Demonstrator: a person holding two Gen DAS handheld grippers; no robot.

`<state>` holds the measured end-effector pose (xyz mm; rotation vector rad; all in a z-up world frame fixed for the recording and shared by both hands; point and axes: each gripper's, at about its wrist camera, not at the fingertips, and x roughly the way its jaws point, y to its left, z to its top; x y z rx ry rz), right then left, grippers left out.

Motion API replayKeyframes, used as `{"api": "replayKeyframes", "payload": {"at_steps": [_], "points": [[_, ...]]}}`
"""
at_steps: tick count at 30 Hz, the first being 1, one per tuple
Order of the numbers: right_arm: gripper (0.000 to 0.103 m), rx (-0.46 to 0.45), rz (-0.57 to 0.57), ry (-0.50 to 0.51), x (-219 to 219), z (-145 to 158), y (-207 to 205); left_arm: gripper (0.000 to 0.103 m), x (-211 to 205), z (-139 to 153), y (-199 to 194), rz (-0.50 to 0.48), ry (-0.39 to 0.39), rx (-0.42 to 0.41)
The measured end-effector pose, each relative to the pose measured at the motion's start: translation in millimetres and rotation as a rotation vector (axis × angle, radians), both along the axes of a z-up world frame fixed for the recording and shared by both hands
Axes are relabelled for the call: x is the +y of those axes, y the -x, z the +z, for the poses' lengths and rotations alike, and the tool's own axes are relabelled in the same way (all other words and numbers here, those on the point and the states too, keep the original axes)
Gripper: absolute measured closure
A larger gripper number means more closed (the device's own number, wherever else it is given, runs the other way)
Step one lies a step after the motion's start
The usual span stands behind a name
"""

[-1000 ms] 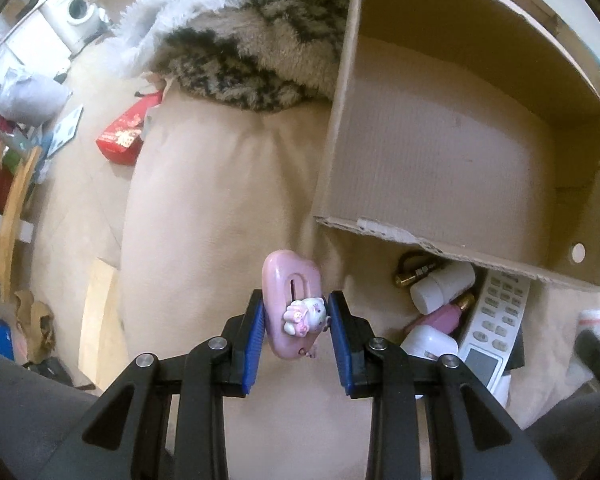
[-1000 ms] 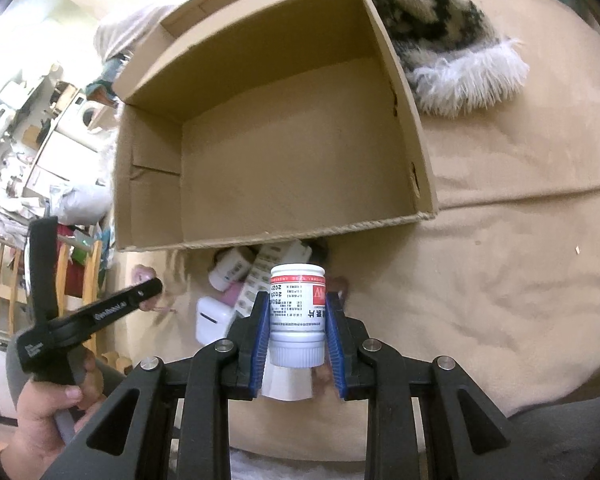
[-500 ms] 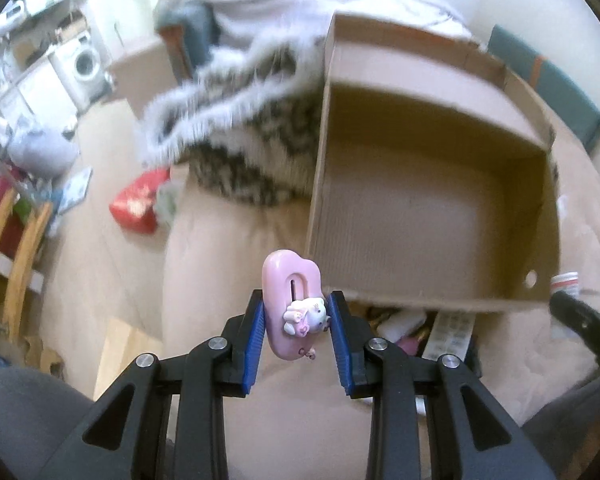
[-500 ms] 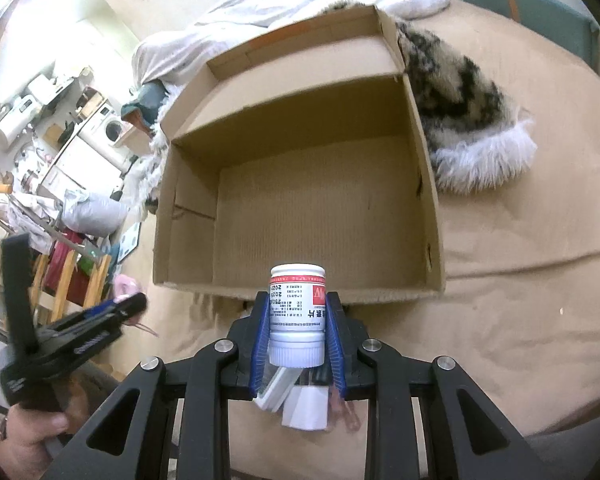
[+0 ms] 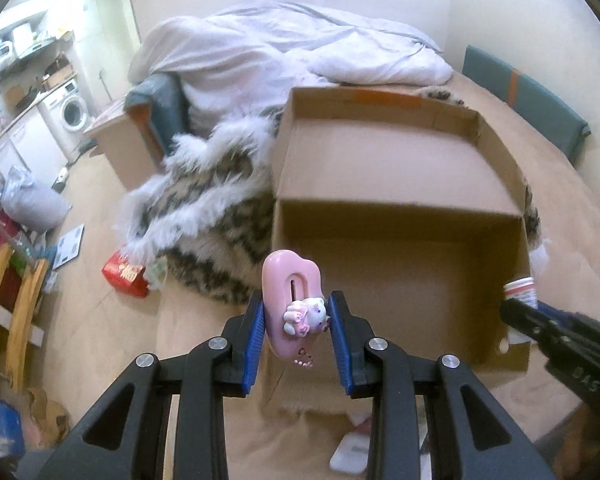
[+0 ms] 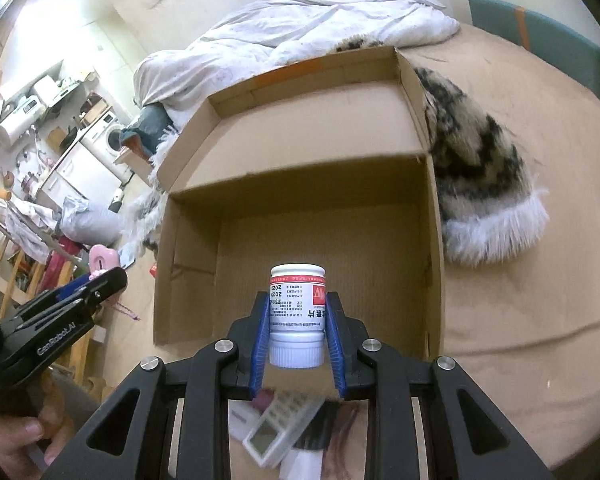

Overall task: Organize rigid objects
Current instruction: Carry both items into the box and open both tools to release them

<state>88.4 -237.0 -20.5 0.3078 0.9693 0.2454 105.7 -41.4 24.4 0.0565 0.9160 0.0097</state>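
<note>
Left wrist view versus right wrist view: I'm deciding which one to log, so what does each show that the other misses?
Only the left wrist view shows the red packet on the floor and the charm on the pink clip held by the left hand-held gripper. Only the right wrist view shows the remote in front of the cardboard box, the label on the white bottle in the right hand-held gripper, and the hand on the left tool. Both show the empty box, fur blanket, duvet and washing machine.

Pink charm case (image 5: 290, 304) and inverted white bottle (image 6: 297, 316), both aloft.
</note>
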Motion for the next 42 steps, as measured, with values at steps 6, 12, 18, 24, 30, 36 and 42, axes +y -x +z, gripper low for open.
{"api": "replayKeyframes", "payload": {"at_steps": [6, 12, 18, 24, 30, 36, 42], "points": [[0.075, 0.028, 0.005, 0.024, 3.9, -12.0, -31.8, 0.075, -19.3, -18.7, -24.5, -0.056, -0.016, 0.013], [0.075, 0.086, 0.017, 0.035, 11.8, -36.1, -40.4, 0.075, -26.6, -59.2, -35.6, -0.092, -0.026, 0.056], [0.075, 0.154, 0.026, 0.065, 16.1, -57.9, -43.6, 0.075, -19.2, -89.4, -43.6, -0.088, 0.022, 0.126], [0.075, 0.206, 0.042, 0.119, 22.3, -75.1, -42.8, 0.075, -21.6, -107.3, -47.0, -0.083, 0.001, 0.172], [0.075, 0.244, 0.050, 0.155, 27.4, -86.6, -42.1, 0.075, -21.8, -123.0, -49.2, -0.075, -0.029, 0.220], [0.075, 0.252, 0.040, 0.151, 26.5, -88.4, -42.1, 0.074, -26.2, -132.4, -49.1, -0.086, -0.055, 0.241], [0.075, 0.215, 0.026, 0.104, 21.0, -80.5, -44.0, 0.074, -22.7, -137.0, -50.6, -0.081, -0.019, 0.260]]}}
